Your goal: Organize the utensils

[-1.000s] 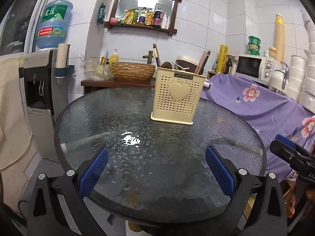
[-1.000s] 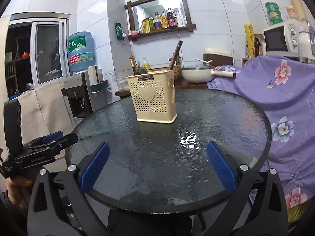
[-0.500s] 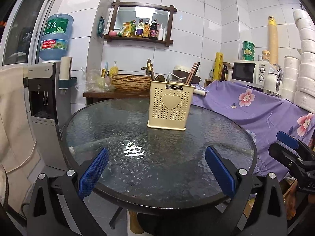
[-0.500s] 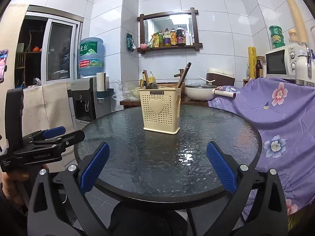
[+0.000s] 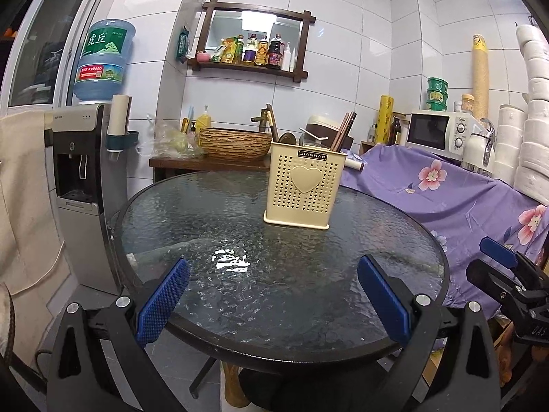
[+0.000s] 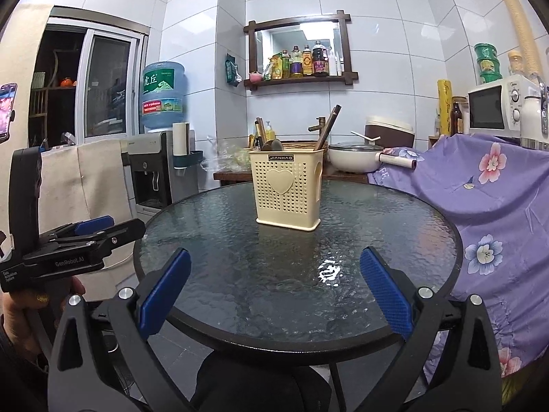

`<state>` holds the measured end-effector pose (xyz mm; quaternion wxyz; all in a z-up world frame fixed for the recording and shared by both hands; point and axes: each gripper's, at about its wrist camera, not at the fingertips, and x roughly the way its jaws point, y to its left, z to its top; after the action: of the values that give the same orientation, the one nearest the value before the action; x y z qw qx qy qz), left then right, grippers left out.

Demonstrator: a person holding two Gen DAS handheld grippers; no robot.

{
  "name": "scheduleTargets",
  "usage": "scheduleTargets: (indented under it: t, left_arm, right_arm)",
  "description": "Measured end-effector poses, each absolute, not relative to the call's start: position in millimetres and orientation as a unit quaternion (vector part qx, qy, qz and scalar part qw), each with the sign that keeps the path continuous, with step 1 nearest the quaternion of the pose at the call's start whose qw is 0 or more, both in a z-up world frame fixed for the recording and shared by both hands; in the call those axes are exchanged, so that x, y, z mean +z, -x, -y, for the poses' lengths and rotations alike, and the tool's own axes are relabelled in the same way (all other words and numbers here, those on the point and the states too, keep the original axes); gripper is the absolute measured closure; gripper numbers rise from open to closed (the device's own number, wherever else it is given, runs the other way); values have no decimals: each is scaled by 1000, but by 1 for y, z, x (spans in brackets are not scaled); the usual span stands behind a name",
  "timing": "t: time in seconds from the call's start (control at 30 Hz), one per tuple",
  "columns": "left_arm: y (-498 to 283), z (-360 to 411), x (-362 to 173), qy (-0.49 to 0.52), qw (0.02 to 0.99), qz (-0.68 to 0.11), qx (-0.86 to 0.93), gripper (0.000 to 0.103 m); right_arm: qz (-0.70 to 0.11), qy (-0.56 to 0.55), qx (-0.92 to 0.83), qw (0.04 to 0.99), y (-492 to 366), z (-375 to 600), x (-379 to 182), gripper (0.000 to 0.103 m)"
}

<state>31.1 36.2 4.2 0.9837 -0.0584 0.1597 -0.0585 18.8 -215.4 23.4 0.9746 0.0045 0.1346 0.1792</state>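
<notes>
both the left gripper (image 5: 272, 297) and right gripper (image 6: 274, 293) gape wide, empty, well short of the utensil holder (image 5: 303, 190) on the worktop (image 5: 360, 240).

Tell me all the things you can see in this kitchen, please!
utensil holder: one, cream, on the table
utensils: several, brown, standing in the holder
table: one, round dark glass
water bottle: one, blue, atop the dispenser
wall shelf: one, dark wood, holding bottles
woven basket: one, tan, back counter
microwave: one, white, right side
floral cloth: one, purple, right of table
pan: one, white, back counter
left tongs: open, blue pads
right tongs: open, blue pads
</notes>
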Motion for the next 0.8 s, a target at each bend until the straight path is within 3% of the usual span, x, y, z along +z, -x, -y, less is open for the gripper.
scheduleTargets:
  t: [0.8]
  left_arm:
    - [-29,-37,7,58,982,-162,-73,6]
  right_arm:
    - [-142,-12,188,972,-19,217,21,6]
